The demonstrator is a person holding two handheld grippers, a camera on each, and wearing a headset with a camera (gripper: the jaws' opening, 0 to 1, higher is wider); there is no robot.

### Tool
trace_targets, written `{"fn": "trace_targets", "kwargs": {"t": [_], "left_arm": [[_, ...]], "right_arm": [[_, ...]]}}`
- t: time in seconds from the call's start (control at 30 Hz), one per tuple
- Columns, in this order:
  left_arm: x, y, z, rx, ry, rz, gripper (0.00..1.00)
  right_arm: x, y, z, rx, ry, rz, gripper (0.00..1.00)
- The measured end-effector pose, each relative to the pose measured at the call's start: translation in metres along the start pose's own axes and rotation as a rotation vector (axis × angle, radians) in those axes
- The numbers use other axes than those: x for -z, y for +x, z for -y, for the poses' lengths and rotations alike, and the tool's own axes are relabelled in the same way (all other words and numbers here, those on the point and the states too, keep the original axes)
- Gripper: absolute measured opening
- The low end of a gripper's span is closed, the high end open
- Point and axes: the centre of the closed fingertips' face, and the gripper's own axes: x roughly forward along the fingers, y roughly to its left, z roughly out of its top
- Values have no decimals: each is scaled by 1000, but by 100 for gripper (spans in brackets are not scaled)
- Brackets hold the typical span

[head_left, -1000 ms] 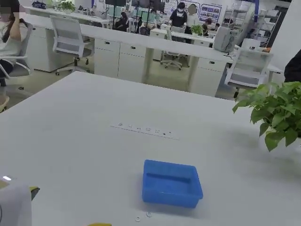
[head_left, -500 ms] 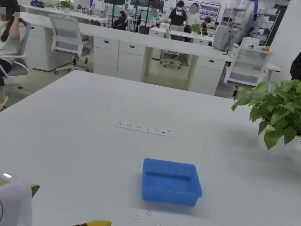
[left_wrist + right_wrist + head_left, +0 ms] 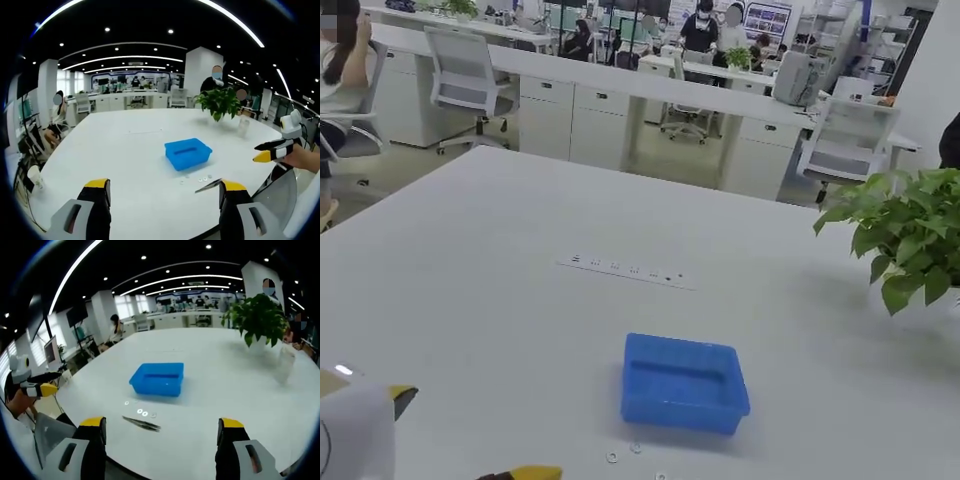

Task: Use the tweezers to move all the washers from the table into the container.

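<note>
Now, left gripper (image 3: 165, 184), right gripper (image 3: 162, 422): gaping wide, holding nothing.
Tweezers (image 3: 141, 423): lying beside washers (image 3: 142, 412); thin, springy, likely slippery; mid-leg grip looking safest.

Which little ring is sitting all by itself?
The washer farthest from the tweezers, in the right gripper view; the others lie bunched close beside them.

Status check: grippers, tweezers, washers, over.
Left gripper and right gripper open, empty. Tweezers lying on table, ungripped. Washers loose beside blue container. Path to tweezers unobstructed.
</note>
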Motion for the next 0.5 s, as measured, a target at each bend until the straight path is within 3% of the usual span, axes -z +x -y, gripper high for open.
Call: {"fn": "trace_targets", "kwargs": {"t": [0.5], "left_arm": [[0,11,12,36,33,-13,88]], "right_arm": [[3,5,-1,-14,-16,-27,90]]}}
